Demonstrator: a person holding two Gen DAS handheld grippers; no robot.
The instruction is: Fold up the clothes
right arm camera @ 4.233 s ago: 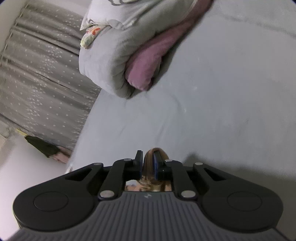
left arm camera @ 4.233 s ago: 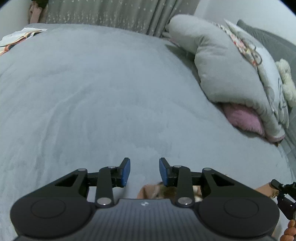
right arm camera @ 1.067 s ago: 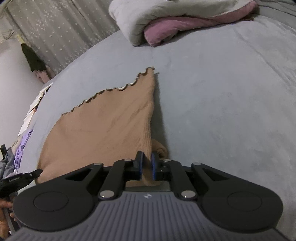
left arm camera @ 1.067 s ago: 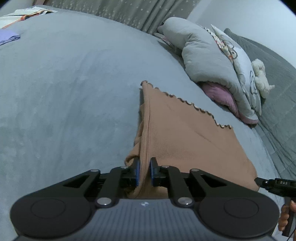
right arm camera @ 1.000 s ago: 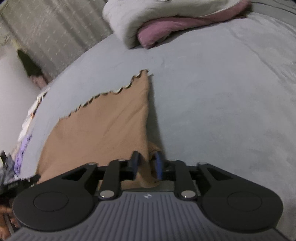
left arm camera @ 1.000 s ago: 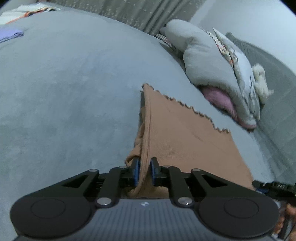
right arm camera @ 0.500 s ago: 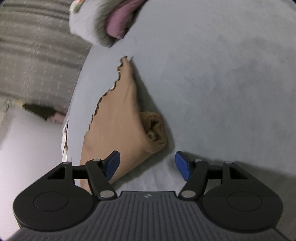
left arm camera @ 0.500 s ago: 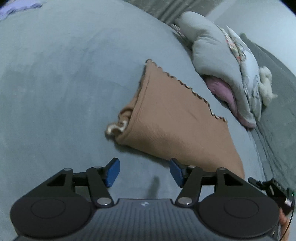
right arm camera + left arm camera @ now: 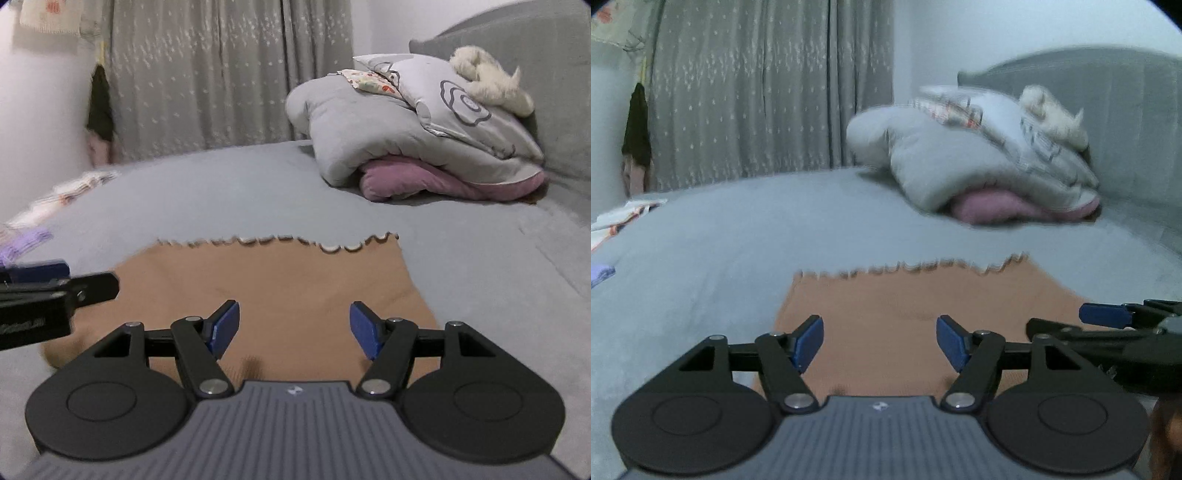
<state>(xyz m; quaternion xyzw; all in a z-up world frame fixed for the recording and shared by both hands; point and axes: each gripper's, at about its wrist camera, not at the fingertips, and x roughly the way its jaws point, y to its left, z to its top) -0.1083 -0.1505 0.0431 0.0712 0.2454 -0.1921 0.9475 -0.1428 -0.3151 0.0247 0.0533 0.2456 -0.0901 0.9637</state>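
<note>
Both grippers have let go of the tan garment. A second ago the left gripper and the right gripper each pinched a bunched near corner; now their fingers stand wide apart with nothing between them. The garment, absent from the bed four seconds back, lies spread flat (scalloped hem at the far side). Both cameras have tipped up from looking down at the bed to a low, level view across it.

left wrist: low, near bed, faces past fingers | right wrist: same | shared: brown garment, pillows
</note>
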